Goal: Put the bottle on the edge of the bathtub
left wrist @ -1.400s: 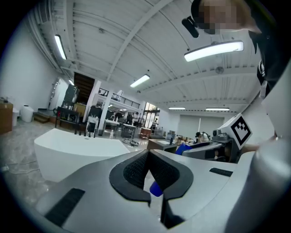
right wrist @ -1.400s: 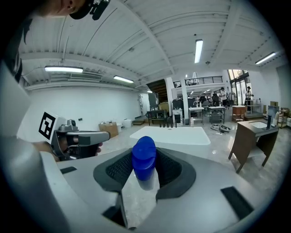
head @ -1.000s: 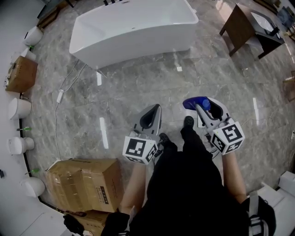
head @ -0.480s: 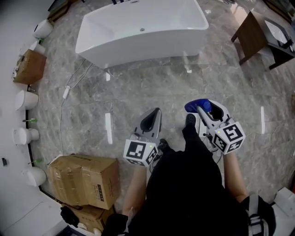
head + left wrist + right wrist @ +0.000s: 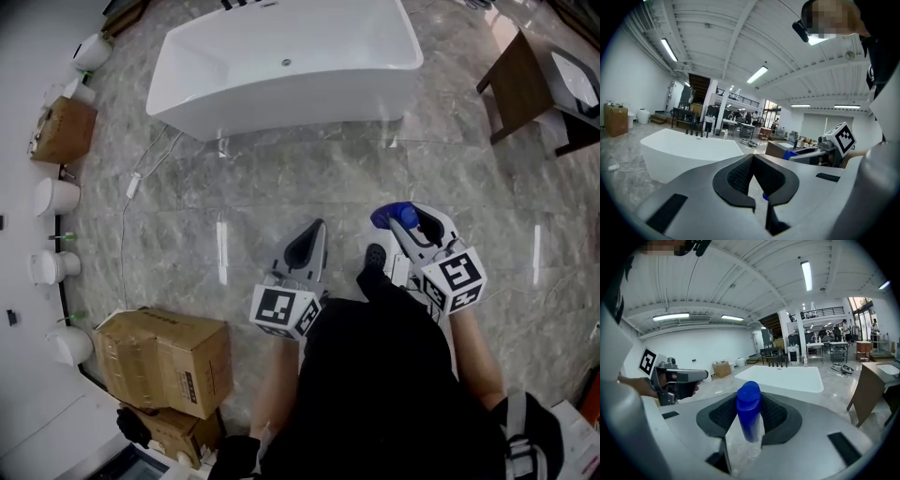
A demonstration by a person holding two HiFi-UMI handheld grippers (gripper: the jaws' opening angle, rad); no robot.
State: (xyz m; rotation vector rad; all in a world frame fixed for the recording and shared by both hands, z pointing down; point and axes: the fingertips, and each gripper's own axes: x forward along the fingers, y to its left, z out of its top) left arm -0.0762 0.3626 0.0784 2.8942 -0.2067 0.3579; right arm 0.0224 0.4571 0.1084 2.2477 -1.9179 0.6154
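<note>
- I am closing on the bathtub (image 5: 281,105): it is sitting nearer than a second ago, though still well apart.
- My right gripper (image 5: 398,220) is pinching the bottle (image 5: 749,413); placement is still pending.
- My left gripper (image 5: 317,232) is staying pressed together, empty.
</note>
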